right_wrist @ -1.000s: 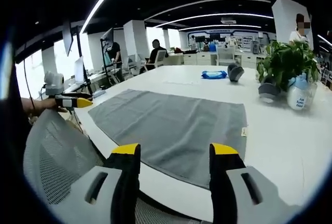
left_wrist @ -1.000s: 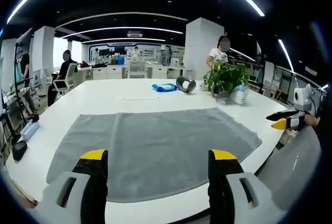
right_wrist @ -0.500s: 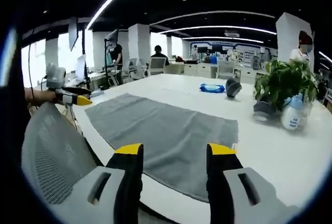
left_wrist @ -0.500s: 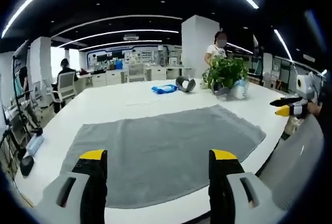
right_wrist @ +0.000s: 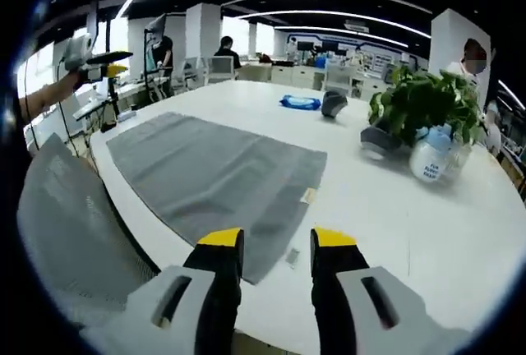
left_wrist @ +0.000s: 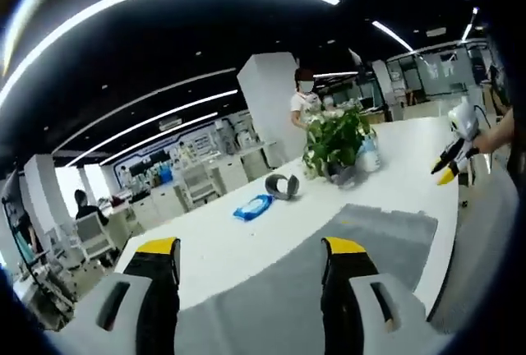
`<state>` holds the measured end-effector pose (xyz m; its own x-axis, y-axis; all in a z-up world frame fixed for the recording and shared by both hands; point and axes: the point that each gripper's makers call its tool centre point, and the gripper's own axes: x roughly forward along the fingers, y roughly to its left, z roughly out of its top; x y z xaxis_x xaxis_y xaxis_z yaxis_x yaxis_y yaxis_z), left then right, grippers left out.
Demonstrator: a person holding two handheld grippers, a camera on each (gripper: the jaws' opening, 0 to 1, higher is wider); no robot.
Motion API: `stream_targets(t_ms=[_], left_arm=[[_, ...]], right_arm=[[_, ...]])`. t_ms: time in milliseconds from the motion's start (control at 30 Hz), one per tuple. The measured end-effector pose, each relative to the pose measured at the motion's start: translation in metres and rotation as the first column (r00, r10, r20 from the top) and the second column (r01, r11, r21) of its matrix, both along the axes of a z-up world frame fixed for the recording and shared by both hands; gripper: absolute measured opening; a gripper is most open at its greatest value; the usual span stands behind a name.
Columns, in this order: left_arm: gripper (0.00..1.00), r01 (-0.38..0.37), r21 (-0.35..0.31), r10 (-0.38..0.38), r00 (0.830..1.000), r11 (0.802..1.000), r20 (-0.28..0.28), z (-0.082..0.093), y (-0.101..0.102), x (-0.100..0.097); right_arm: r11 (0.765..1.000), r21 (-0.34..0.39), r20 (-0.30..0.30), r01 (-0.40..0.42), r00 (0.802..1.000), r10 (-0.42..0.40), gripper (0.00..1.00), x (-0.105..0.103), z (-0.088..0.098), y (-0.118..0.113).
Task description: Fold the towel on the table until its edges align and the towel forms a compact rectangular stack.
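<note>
The grey towel (right_wrist: 205,174) lies flat and unfolded on the white table (right_wrist: 394,223). Its near right corner, with a small tag, sits just ahead of my right gripper (right_wrist: 276,240), which is open with nothing between its yellow-tipped fingers. In the left gripper view, which is tilted and rolled, the towel (left_wrist: 378,236) runs under and to the right of my left gripper (left_wrist: 251,248), which hangs open above it. The left gripper (right_wrist: 94,57) appears held up at the far left of the right gripper view. The right gripper (left_wrist: 450,166) shows off the table's right side.
A potted plant (right_wrist: 423,104) and a spray bottle (right_wrist: 427,158) stand at the table's right. A blue pack (right_wrist: 298,102) and a grey headset-like object (right_wrist: 333,104) lie at the far end. A mesh chair back (right_wrist: 74,223) is at the near edge. A person (left_wrist: 306,96) stands behind the plant.
The left gripper view has tilted upward and rolled, so less of the towel shows. The right gripper has come closer to the towel's near corner, and its jaws have narrowed somewhat.
</note>
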<state>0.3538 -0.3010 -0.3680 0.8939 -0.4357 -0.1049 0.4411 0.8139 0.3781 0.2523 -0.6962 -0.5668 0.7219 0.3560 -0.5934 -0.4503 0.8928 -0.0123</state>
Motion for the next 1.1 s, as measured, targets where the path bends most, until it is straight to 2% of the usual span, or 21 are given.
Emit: stream_targets(t_ms=[33,100,167,200,267,367,400,500,600,667,700,733,767,800,867,1033,1100], left_arm=[[0.69,0.042,-0.002,-0.042,0.999,0.999,0.016,0.006,-0.018,0.005],[0.66,0.1,0.0,-0.1,0.995,0.995,0.016,0.006,-0.043,0.01],[0.6,0.181,0.009,-0.181,0.983,0.983,-0.012,-0.006,-0.077,0.011],[0.57,0.234,0.01,-0.234,0.972,0.972,-0.032,-0.017,-0.097,0.012],[0.56,0.275,0.02,-0.272,0.959,0.961,-0.074,-0.035,-0.118,0.013],[0.56,0.367,-0.008,-0.364,0.919,0.93,-0.15,-0.066,-0.159,0.008],[0.56,0.378,-0.006,-0.374,0.914,0.926,-0.159,-0.07,-0.163,0.008],[0.55,0.438,0.01,-0.426,0.88,0.899,-0.209,-0.097,-0.193,0.004],[0.54,0.468,0.004,-0.45,0.853,0.884,-0.265,-0.119,-0.215,-0.002],[0.54,0.471,0.021,-0.448,0.85,0.882,-0.275,-0.131,-0.225,-0.006],[0.55,0.469,0.045,-0.441,0.855,0.882,-0.274,-0.136,-0.228,-0.008],[0.55,0.466,0.042,-0.438,0.855,0.884,-0.276,-0.141,-0.233,-0.011],[0.55,0.463,0.026,-0.437,0.852,0.886,-0.287,-0.145,-0.236,-0.013],[0.55,0.446,-0.017,-0.429,0.849,0.895,-0.309,-0.151,-0.24,-0.018],[0.55,0.417,-0.056,-0.412,0.853,0.907,-0.321,-0.159,-0.244,-0.023],[0.56,0.409,-0.09,-0.413,0.844,0.908,-0.341,-0.178,-0.253,-0.042],[0.58,0.386,-0.141,-0.41,0.84,0.912,-0.356,-0.185,-0.257,-0.05]], right_arm=[[1.0,-0.012,-0.045,0.007,0.999,-0.008,0.28,-0.003,-0.011,-0.003],[1.0,-0.014,-0.104,-0.006,0.995,0.004,0.24,-0.006,-0.027,0.0],[0.999,-0.024,-0.115,-0.027,0.993,0.024,0.19,-0.005,-0.035,0.003],[0.999,-0.028,-0.146,-0.037,0.989,0.033,0.18,-0.007,-0.04,0.005],[0.999,-0.028,-0.149,-0.043,0.988,0.039,0.18,-0.007,-0.04,0.009],[1.0,0.004,-0.2,-0.03,0.979,0.03,0.16,-0.009,-0.049,0.014],[1.0,0.006,-0.206,-0.03,0.978,0.03,0.15,-0.009,-0.051,0.014],[0.999,0.019,-0.244,-0.027,0.969,0.031,0.12,-0.011,-0.059,0.017],[0.999,0.027,-0.277,-0.019,0.96,0.025,0.12,-0.012,-0.066,0.019],[1.0,0.024,-0.299,-0.018,0.954,0.025,0.12,-0.013,-0.07,0.02],[0.999,0.021,-0.309,-0.024,0.951,0.029,0.12,-0.013,-0.071,0.021],[0.999,0.02,-0.315,-0.028,0.949,0.033,0.12,-0.014,-0.072,0.022],[0.999,0.02,-0.322,-0.03,0.946,0.035,0.12,-0.014,-0.073,0.022],[0.999,0.015,-0.329,-0.031,0.944,0.034,0.12,-0.014,-0.075,0.022],[0.999,0.0,-0.348,-0.035,0.937,0.033,0.12,-0.016,-0.08,0.021],[0.998,-0.005,-0.369,-0.056,0.928,0.05,0.08,-0.019,-0.088,0.022],[0.998,-0.015,-0.372,-0.063,0.927,0.053,0.06,-0.018,-0.09,0.022]])
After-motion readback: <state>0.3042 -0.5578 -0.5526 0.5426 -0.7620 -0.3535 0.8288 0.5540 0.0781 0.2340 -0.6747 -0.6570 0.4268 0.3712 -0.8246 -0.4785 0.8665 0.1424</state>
